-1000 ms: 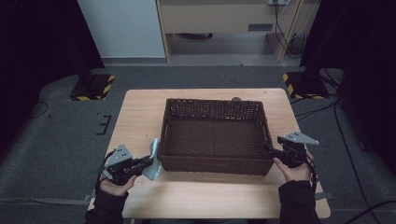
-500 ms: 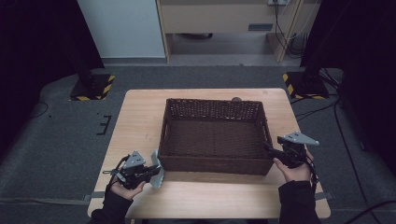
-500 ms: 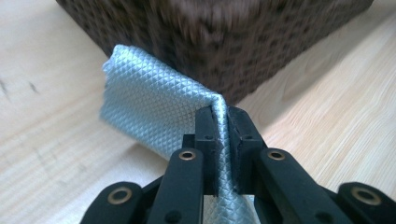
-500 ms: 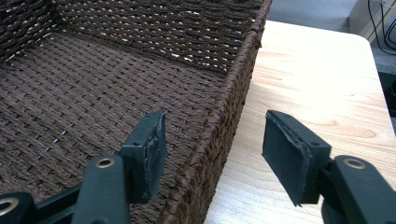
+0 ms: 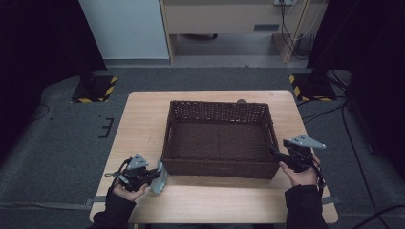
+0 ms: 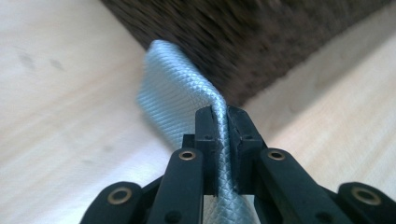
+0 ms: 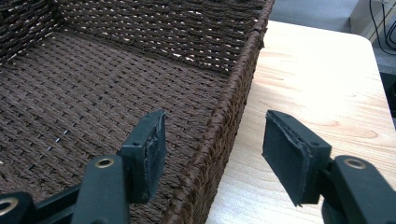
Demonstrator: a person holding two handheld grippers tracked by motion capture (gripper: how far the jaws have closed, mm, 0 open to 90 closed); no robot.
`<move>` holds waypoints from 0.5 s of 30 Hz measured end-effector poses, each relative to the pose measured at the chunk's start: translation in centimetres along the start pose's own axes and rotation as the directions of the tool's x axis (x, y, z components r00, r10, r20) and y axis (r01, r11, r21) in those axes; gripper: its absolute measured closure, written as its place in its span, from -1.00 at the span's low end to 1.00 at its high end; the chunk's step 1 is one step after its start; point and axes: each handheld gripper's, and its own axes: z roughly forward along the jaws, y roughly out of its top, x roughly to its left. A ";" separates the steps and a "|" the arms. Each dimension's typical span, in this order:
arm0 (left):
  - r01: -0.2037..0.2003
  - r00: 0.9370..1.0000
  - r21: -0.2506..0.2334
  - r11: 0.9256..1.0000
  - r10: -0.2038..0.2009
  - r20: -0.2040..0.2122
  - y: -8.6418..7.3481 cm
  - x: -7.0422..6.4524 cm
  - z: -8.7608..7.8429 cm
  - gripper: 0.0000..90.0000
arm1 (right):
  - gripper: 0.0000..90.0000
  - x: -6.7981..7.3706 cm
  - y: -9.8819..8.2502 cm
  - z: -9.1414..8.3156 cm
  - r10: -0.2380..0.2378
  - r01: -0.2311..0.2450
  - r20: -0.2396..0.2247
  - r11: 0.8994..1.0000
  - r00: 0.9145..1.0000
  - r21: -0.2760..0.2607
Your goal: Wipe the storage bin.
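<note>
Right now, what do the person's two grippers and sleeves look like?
Both are black two-jaw tools. The left gripper and the right gripper each carry a grey three-cornered plate on top, and thin black cables loop around each body. Brass-coloured rivets mark the jaw links in the gripper views; the right one's flat dark pads look frayed at the edges. Both sleeves are dark.

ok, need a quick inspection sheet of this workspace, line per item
Surface: light wooden table, bare around the basket.
Job's things: brown woven basket, nothing inside; pale grey textured cloth by its near left corner.
Clutter: small round thing behind the basket, unclear.
Grippers: left gripper shut on the cloth; right gripper open, jaws astride the basket's right wall.
Cables: several on the floor, far right.
Surroundings: grey carpet, striped stand bases.
</note>
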 end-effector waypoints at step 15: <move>0.134 0.961 -0.129 0.982 -0.161 -0.224 1.5 4.7 -2.1 0.84 | -0.18 -0.2 0.1 -0.2 0.029 -0.030 -0.014 0.999 0.999 -0.019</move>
